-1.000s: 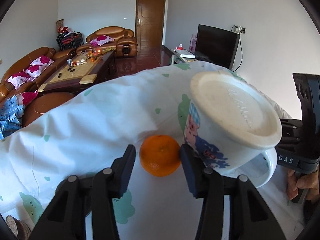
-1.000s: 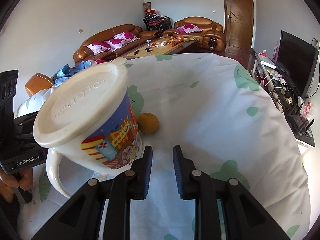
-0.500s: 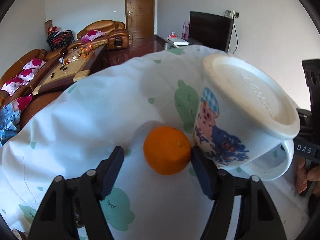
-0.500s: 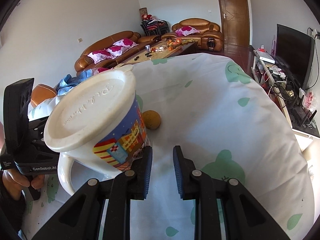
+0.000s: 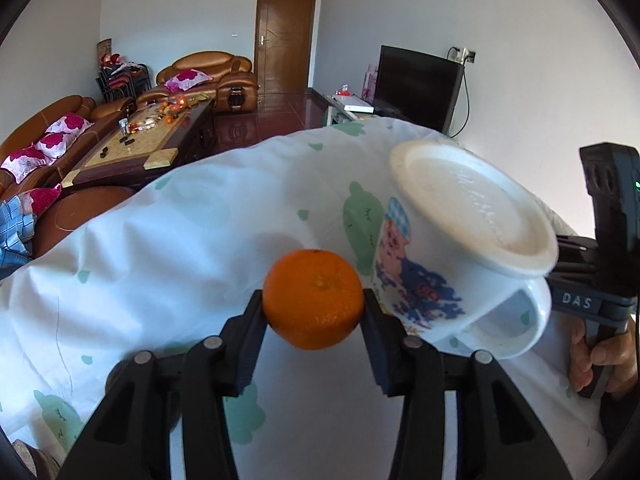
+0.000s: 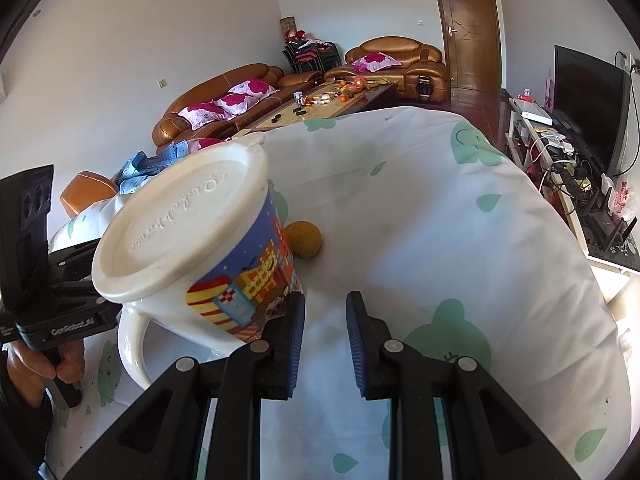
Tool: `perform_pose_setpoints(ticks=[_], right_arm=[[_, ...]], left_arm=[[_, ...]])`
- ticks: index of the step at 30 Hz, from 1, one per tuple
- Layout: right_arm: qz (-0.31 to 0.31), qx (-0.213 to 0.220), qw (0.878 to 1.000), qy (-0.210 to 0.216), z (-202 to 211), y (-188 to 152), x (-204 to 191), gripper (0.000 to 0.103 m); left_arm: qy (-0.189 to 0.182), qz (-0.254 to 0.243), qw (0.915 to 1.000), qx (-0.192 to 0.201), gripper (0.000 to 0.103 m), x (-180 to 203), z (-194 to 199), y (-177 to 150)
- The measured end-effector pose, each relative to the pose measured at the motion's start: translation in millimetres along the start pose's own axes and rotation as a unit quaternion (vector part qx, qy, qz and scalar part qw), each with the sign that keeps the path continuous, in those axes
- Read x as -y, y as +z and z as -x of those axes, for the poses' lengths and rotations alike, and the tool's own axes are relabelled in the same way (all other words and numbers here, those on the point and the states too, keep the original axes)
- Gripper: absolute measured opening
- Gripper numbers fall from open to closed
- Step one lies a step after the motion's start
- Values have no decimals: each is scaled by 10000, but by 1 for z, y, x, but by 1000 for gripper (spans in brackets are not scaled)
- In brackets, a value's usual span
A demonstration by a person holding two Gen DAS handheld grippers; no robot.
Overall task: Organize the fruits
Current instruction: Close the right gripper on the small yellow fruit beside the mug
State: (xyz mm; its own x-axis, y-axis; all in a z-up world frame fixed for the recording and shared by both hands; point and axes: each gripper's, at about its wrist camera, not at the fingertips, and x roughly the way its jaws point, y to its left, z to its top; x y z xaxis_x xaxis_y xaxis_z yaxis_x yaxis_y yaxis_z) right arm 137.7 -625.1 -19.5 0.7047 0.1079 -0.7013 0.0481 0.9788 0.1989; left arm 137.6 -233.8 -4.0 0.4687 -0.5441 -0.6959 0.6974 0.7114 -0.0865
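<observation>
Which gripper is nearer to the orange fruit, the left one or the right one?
Left. The left gripper is shut on the orange, one finger on each side. The right gripper is on the other side of the mug, empty, with a gap between its fingers.

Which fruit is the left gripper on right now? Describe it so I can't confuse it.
Find the big lidded cartoon mug on the white leaf-print cloth. Just beside it, the left gripper clamps a bright, glossy orange, unlike the duller brownish fruit behind the mug.

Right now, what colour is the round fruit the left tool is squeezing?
Bright orange: the fruit is orange all over. It shows best in the left wrist view.
</observation>
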Motion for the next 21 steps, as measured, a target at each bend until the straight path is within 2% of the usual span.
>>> perform_pose_setpoints(ticks=[3,8,13,19,21], right_arm=[[14,-79,10000,-29,-3,1,1,23],[214,-161,9994,-218,-7,2,-6,23],[57,-279,9993,245,-12,1,-6,23],[221,-328,9987,324,-15,0,-18,23],[104,-176,9992,354,-11,2,-13,23]], left_arm=[[95,-57,9999,58,47,7,16,-13],[119,227,9997,-33,48,2,33,-31],[153,329,9993,-69,48,-4,50,-45],[250,424,9988,34,48,-12,66,-57],[272,458,9986,44,48,-16,66,-58]])
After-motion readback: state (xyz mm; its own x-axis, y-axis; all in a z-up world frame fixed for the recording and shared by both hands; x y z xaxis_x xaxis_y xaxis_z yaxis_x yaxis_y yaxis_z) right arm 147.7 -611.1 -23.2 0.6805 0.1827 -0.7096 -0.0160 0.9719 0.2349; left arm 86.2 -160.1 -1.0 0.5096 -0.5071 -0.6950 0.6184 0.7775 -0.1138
